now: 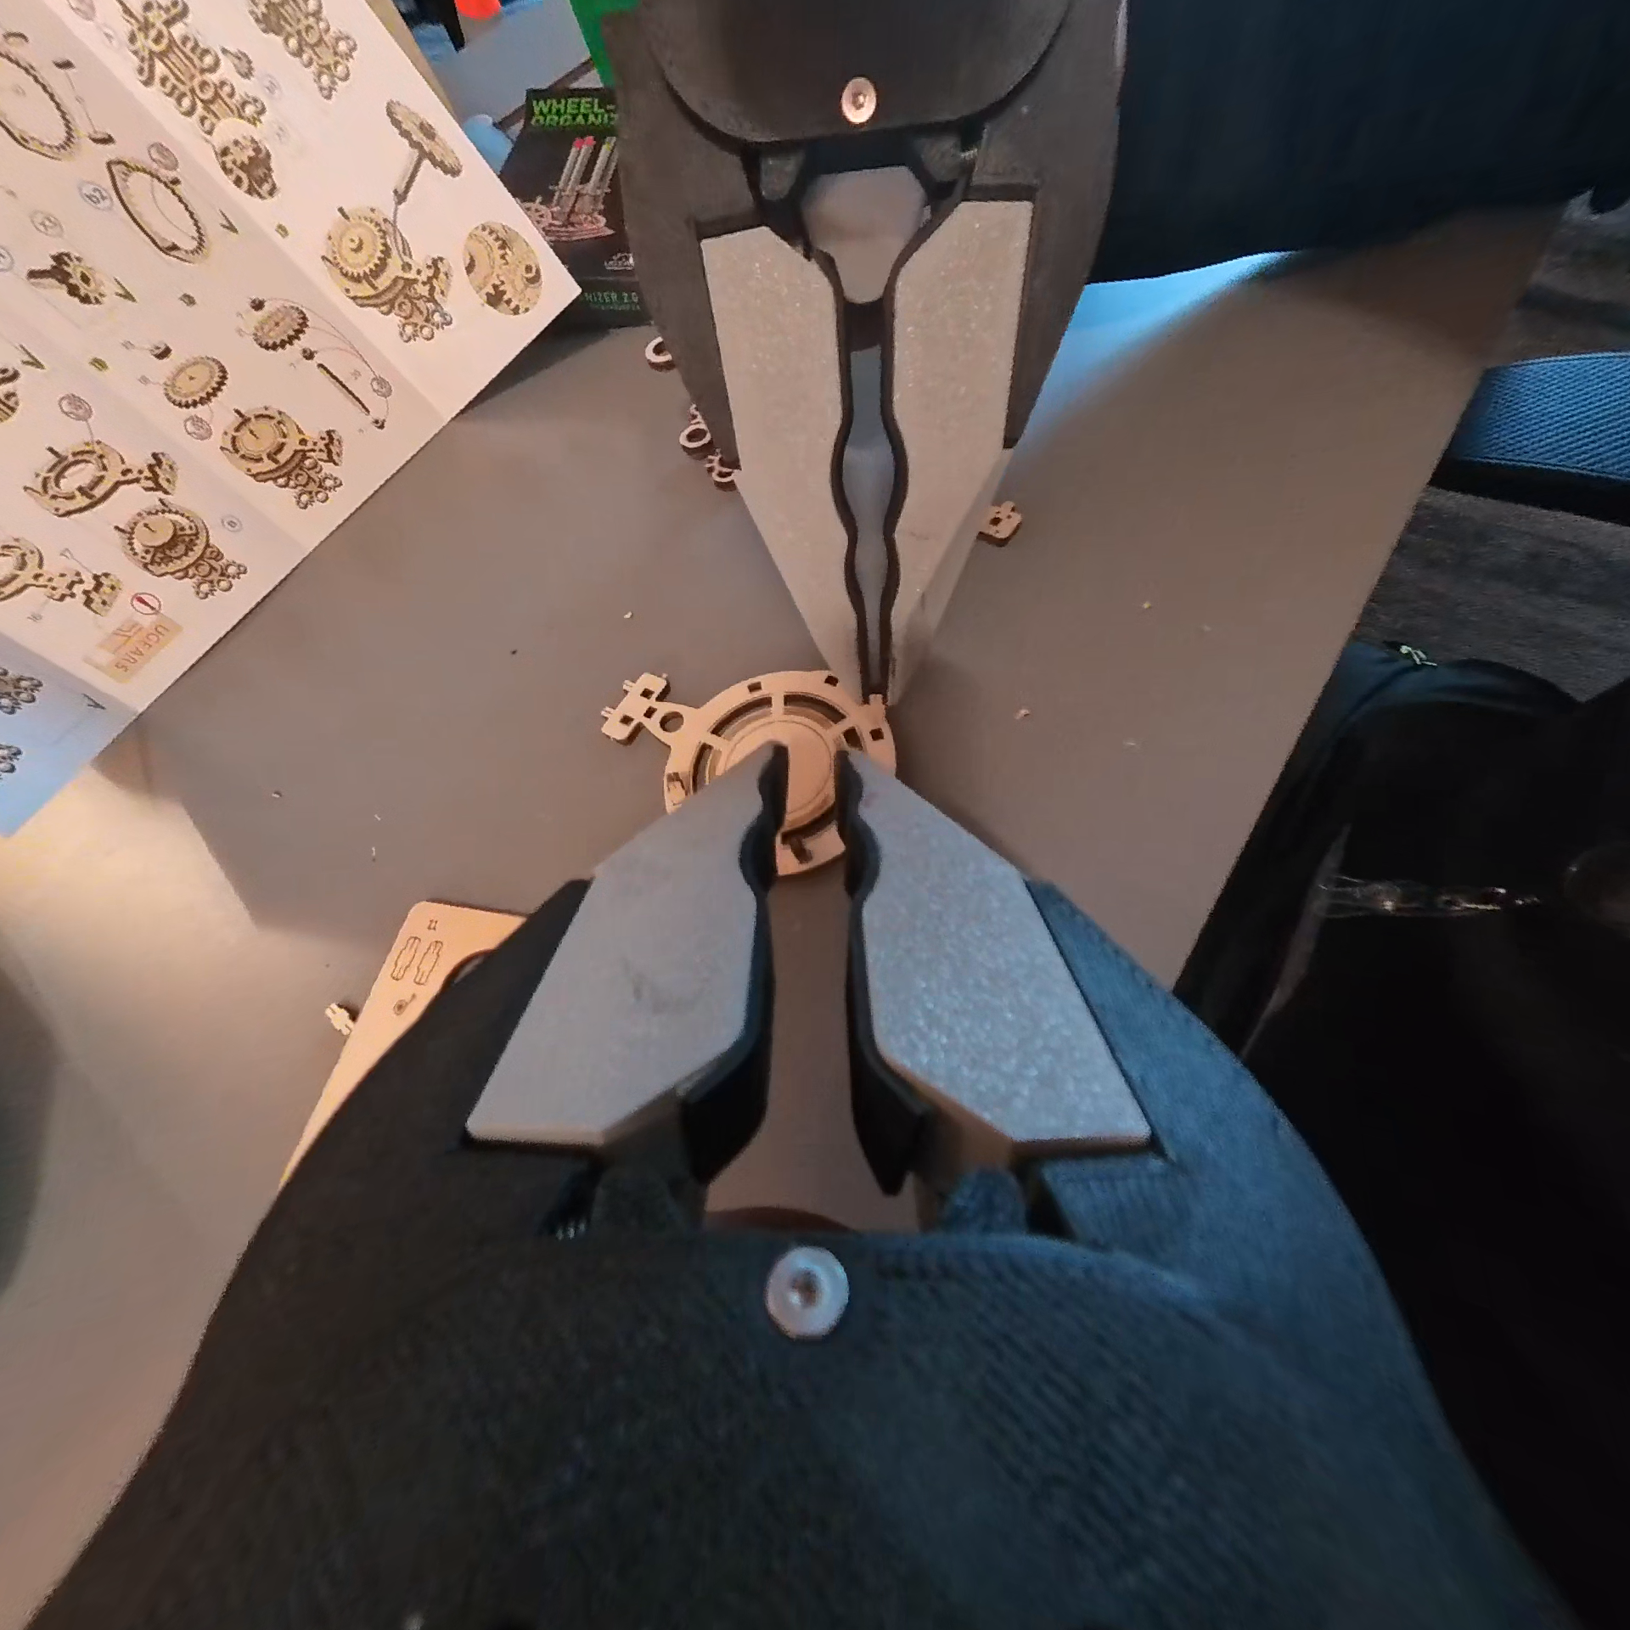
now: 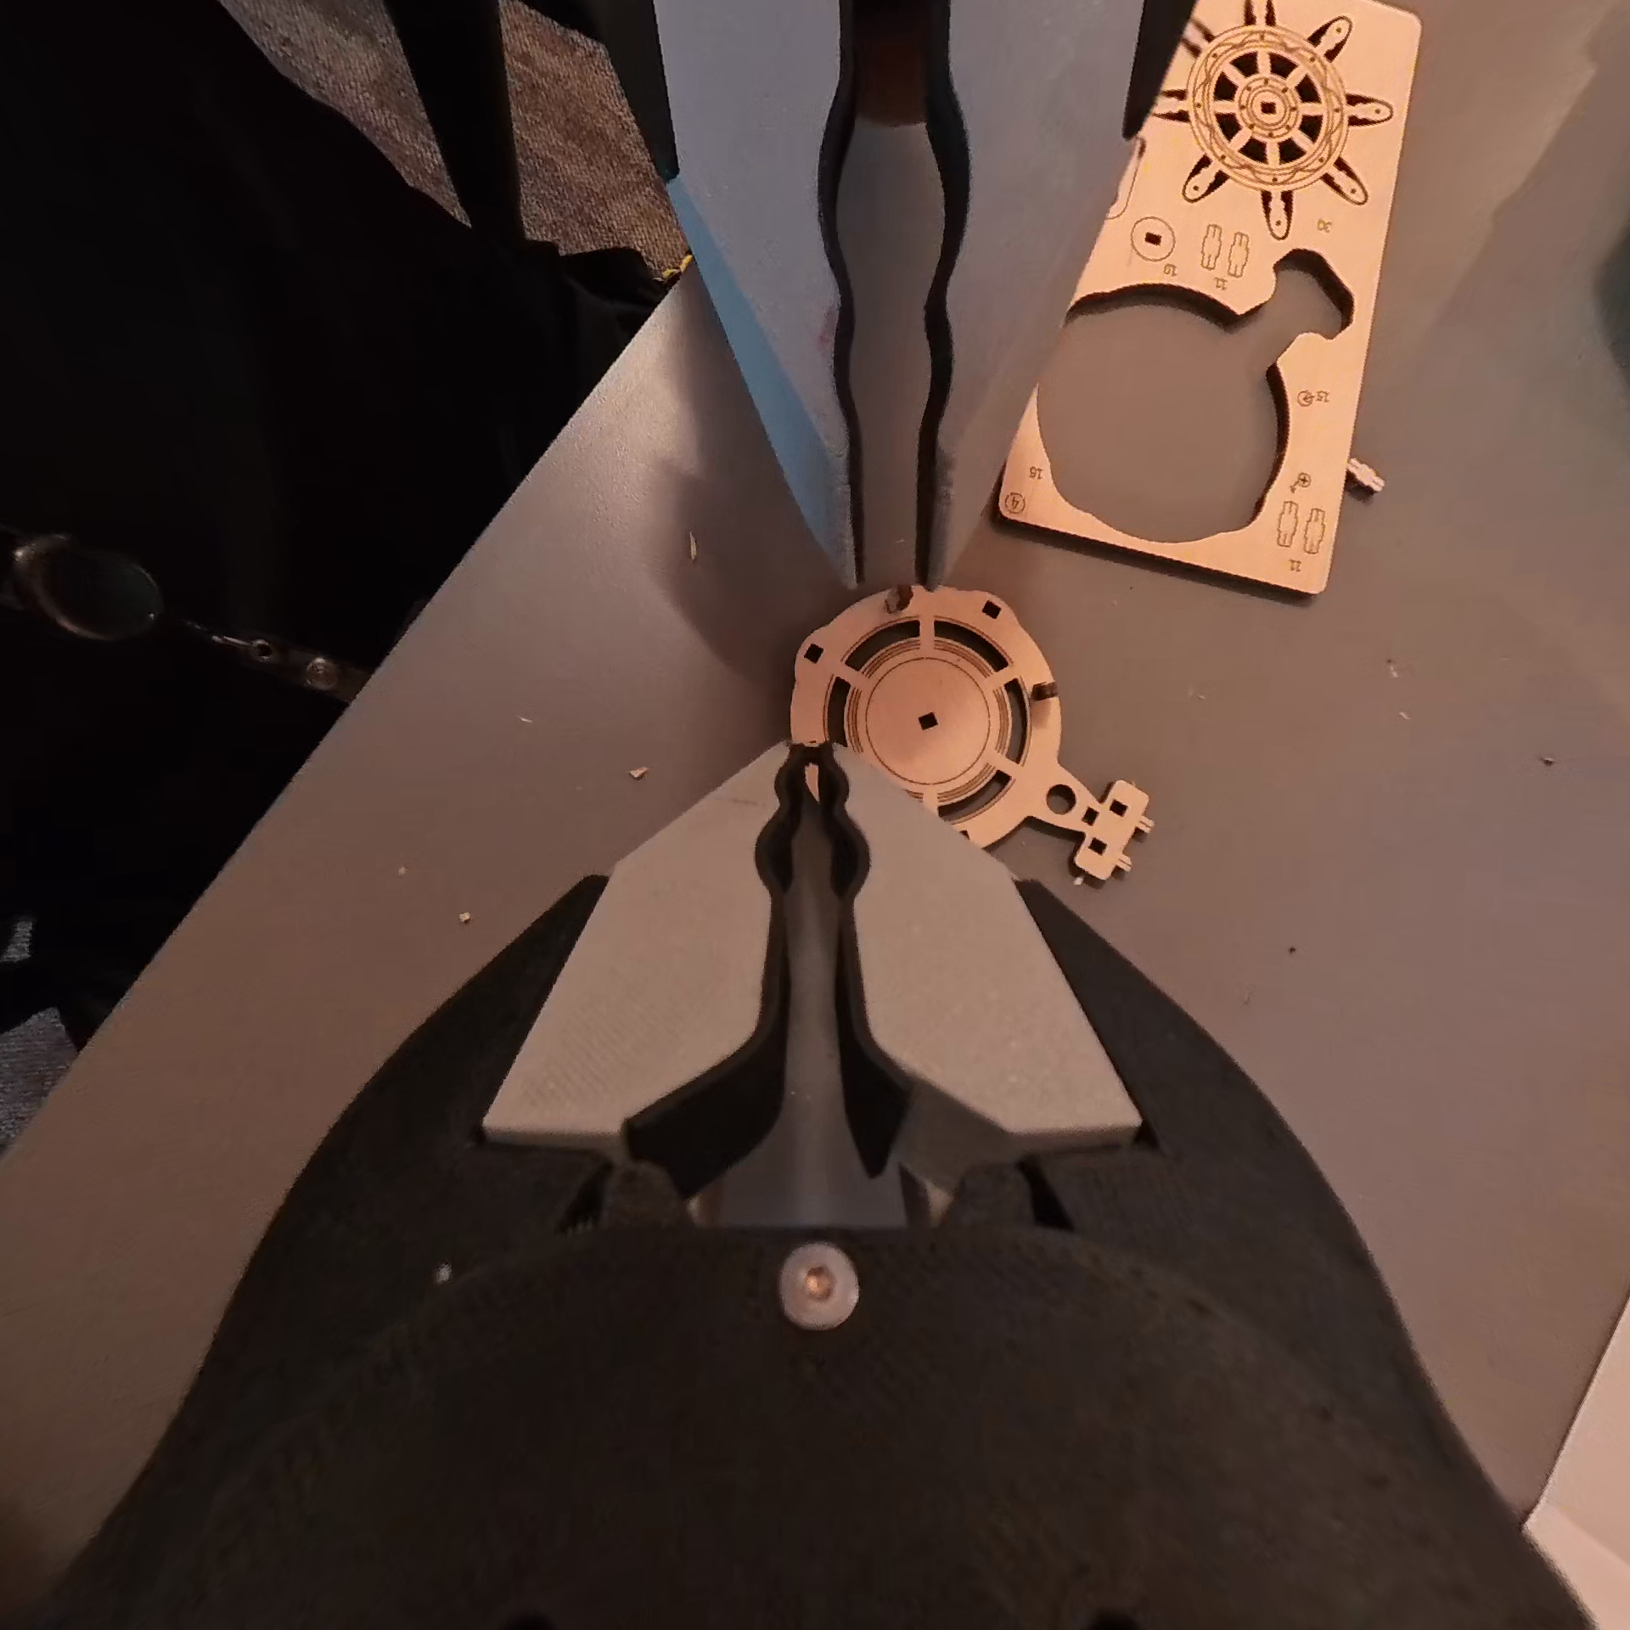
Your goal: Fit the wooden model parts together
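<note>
A round wooden disc part [image 1: 794, 701] with a tabbed arm lies flat on the grey table [image 1: 441, 670]. It also shows in the right wrist view [image 2: 926, 706]. My left gripper [image 1: 811, 763] is narrowly open, its tips over the disc's near rim. From the right wrist view the left gripper [image 2: 889, 578] straddles a small peg [image 2: 895, 598] standing in the rim without squeezing it. My right gripper [image 2: 810, 754] is pinched shut on a small wooden peg at the opposite rim. It reaches in from the far side in the left wrist view [image 1: 873, 692].
A wooden parts sheet [image 2: 1323, 353] with cut-outs lies beside the left gripper. A paper instruction sheet [image 1: 220, 353] and a dark box [image 1: 573, 203] sit at the far left. Small loose wooden bits [image 1: 1001, 520] lie about. The table edge [image 1: 1323, 706] runs diagonally, with dark bags beyond.
</note>
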Demonstrator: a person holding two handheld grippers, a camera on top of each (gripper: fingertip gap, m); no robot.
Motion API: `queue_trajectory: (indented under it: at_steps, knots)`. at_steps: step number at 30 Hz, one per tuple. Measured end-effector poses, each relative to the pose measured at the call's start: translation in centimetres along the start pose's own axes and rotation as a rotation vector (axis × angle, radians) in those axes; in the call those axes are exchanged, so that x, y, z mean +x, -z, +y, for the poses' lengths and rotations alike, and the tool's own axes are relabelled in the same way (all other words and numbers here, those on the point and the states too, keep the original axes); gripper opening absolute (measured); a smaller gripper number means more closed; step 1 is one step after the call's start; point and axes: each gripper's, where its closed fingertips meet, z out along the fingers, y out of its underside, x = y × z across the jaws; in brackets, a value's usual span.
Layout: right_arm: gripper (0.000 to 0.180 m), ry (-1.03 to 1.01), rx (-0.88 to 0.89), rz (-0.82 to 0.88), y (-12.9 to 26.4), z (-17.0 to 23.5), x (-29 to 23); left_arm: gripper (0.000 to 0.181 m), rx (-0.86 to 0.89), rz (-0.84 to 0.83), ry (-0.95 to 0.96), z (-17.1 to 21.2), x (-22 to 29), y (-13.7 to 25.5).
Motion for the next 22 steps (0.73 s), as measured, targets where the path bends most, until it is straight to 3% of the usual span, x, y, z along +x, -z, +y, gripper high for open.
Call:
queue_trajectory:
  at_steps: [1, 9, 12, 22]
  knots:
    - [0.000, 0.006, 0.004, 0.002, 0.0, 0.0, 0.0, 0.007, -0.005, -0.002, -0.002, 0.2, 0.0, 0.0]
    - [0.000, 0.145, 0.147, 0.062, 1.3, -0.8, -1.0, 0.011, 0.025, 0.053, -0.085, 0.5, -1.8, 1.3]
    - [0.000, 0.154, 0.144, 0.086, 1.3, -0.8, -0.7, 0.009, 0.018, -0.004, -0.132, 1.6, -3.2, 1.3]
    - [0.000, 0.131, 0.076, 0.059, 0.3, -0.7, -0.5, 0.013, -0.109, 0.116, -0.267, 4.2, -2.1, 0.5]
